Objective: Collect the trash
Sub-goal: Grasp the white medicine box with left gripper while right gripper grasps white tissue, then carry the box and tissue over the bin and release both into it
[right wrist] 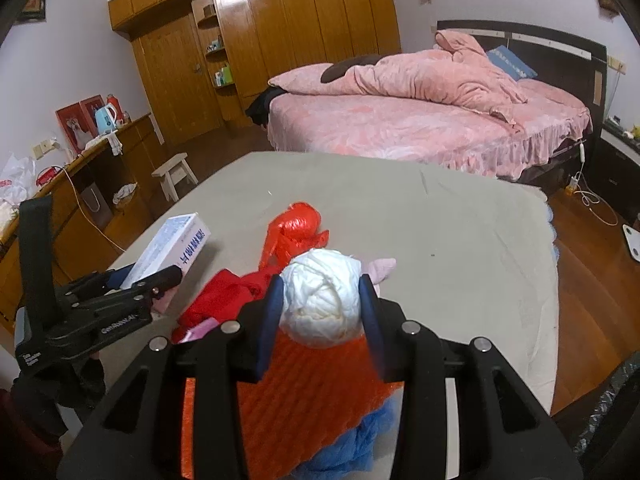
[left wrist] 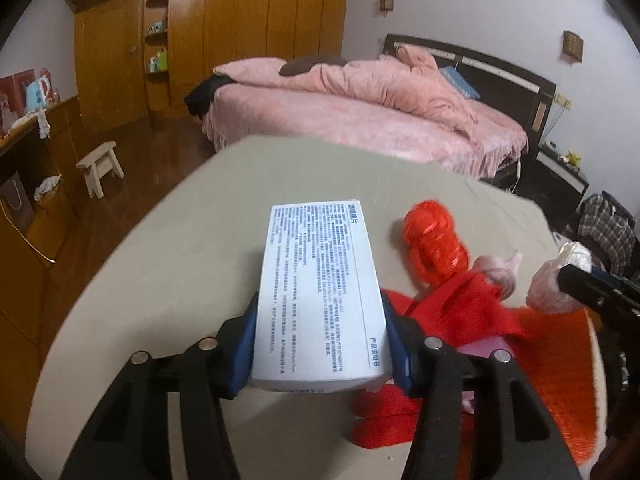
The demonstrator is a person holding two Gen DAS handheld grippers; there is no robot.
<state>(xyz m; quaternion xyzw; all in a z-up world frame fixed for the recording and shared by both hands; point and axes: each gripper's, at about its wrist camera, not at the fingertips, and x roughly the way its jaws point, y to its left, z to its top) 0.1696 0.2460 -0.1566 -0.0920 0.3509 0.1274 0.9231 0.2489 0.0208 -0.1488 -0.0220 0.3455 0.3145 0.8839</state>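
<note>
A white printed carton (left wrist: 320,292) sits between the blue pads of my left gripper (left wrist: 320,332), which is shut on its near end. In the right wrist view the carton (right wrist: 176,244) tilts upward over the left of the table in the left gripper (right wrist: 154,278). My right gripper (right wrist: 322,308) is shut on a white crumpled wad (right wrist: 322,300) above an orange foam net (right wrist: 312,392). More trash lies mid-table: a knotted red plastic bag (right wrist: 296,224), a red cloth-like heap (right wrist: 224,296), a pink scrap (right wrist: 380,268) and a blue piece (right wrist: 360,440).
The table's grey-beige cloth (right wrist: 440,240) ends at a far edge facing a pink bed (right wrist: 420,120). A small white stool (right wrist: 176,176) stands on the wood floor to the left, by a low sideboard (right wrist: 100,168). Wooden wardrobes (right wrist: 300,32) line the back wall.
</note>
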